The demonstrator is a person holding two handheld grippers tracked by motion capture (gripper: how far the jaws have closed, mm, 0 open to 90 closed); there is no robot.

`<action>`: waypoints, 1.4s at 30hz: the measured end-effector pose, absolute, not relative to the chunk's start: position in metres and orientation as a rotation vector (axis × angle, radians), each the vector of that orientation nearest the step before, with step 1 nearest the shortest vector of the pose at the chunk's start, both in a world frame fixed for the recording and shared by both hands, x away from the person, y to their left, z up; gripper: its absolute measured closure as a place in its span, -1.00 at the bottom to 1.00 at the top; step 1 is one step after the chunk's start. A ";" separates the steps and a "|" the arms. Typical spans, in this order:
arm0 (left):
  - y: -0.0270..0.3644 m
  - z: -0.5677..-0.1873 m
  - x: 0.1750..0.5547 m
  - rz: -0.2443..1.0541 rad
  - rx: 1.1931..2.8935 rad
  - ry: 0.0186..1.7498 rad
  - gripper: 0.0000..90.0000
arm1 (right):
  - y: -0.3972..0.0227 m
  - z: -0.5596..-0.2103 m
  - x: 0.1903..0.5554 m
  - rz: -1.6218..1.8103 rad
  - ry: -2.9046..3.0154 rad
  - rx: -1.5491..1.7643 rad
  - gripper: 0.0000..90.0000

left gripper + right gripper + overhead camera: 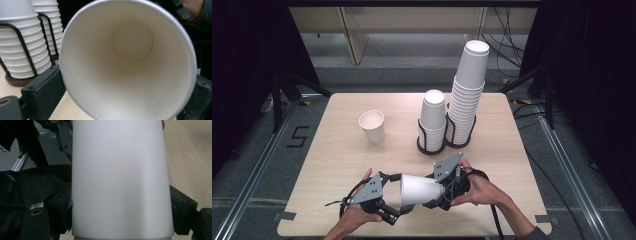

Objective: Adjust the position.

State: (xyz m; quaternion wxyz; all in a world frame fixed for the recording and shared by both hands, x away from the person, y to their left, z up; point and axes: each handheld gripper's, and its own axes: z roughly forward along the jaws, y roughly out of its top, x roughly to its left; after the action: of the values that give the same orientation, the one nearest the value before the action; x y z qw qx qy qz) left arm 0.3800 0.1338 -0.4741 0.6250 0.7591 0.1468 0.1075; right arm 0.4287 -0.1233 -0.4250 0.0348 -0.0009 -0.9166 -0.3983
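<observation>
A white paper cup (419,190) lies on its side in the air above the table's front edge, held between both grippers. My left gripper (392,196) has its jaws against either side of the cup's rim, and the left gripper view looks straight into the empty cup (130,62). My right gripper (439,192) is shut on the cup's base end. In the right gripper view the cup's outer wall (120,182) runs up between the two black jaws, which press on it from both sides.
A single upright paper cup (372,126) stands left of centre on the wooden table (337,150). Behind the grippers, a black wire holder (432,147) carries a short cup stack (432,117) and a tall, leaning cup stack (466,95).
</observation>
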 end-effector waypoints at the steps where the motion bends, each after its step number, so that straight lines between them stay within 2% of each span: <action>1: 0.134 -0.474 0.380 0.243 1.737 0.338 -0.90 | -0.123 -0.426 0.429 -1.229 -2.813 0.001 -0.47; 5: 0.134 -0.474 0.380 0.223 1.695 0.345 -0.90 | -0.122 -0.428 0.430 -1.247 -2.805 0.008 -0.47; 10: 0.138 -0.473 0.384 0.175 1.714 0.351 -0.81 | -0.123 -0.430 0.430 -1.234 -2.801 -0.012 -0.46; 17: 0.136 -0.470 0.382 0.220 1.754 0.359 -0.74 | -0.122 -0.433 0.429 -1.160 -2.880 -0.102 -0.59; 26: 0.135 -0.463 0.381 0.248 1.797 0.383 -0.71 | -0.120 -0.432 0.422 -1.065 -3.027 -0.134 -0.62; 34: 0.133 -0.463 0.381 0.238 1.846 0.389 -0.72 | -0.115 -0.436 0.417 -0.961 -3.133 -0.043 -0.46; 37: 0.132 -0.463 0.380 0.233 1.808 0.407 -0.78 | -0.114 -0.440 0.419 -0.961 -3.144 0.016 -0.44; 42: 0.132 -0.462 0.379 0.208 1.598 0.464 -0.96 | -0.124 -0.441 0.424 -1.228 -2.938 -0.058 -0.44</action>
State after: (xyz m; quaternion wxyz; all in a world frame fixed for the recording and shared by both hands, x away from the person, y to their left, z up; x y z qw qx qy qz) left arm 0.3791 0.1323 -0.4624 0.6686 0.7087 0.2055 0.0921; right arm 0.4238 -0.1241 -0.4412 -0.0215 -0.0182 -0.9223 -0.3855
